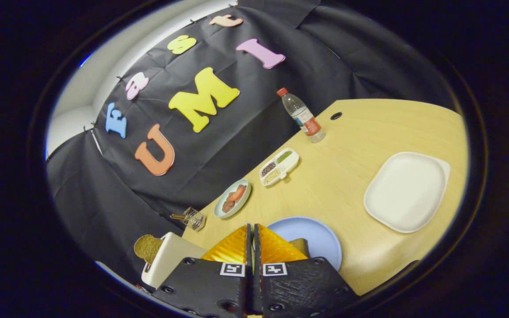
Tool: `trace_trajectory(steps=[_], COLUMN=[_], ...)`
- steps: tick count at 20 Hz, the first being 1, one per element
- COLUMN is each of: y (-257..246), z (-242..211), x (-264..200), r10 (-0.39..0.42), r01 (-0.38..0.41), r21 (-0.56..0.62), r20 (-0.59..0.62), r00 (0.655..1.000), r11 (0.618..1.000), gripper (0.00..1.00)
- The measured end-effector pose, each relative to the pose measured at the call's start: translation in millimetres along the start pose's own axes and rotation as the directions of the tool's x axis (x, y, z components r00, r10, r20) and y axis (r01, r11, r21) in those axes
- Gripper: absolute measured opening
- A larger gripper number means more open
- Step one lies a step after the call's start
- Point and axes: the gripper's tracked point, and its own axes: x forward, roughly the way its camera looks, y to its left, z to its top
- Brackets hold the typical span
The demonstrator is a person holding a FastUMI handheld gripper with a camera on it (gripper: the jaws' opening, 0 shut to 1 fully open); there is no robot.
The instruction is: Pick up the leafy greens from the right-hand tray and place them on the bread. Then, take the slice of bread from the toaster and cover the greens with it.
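Bread (147, 248) stands in the toaster (166, 260), lower left of the tilted gripper (252, 234), whose fingers are pressed together over the blue plate (320, 236).

Matt pale wood table (351, 176), clear glossy plastic bottle (301, 115), matt white tray (404, 191)

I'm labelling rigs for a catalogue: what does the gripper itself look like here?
The gripper has two ridged, wedge-shaped fingers set on black textured blocks with round screw holes. Each block carries a small square black-and-white marker near the finger base.
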Motion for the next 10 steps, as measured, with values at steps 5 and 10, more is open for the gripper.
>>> trace_trajectory(steps=[5,10], y=[-33,-35], z=[-6,-13], x=[7,10], r10=[-0.076,-0.09], r01=[0.075,0.086], r21=[-0.038,-0.09], r20=[-0.024,-0.045], r00=[0.997,0.995], r11=[0.996,0.992], gripper=[0.02,0.28])
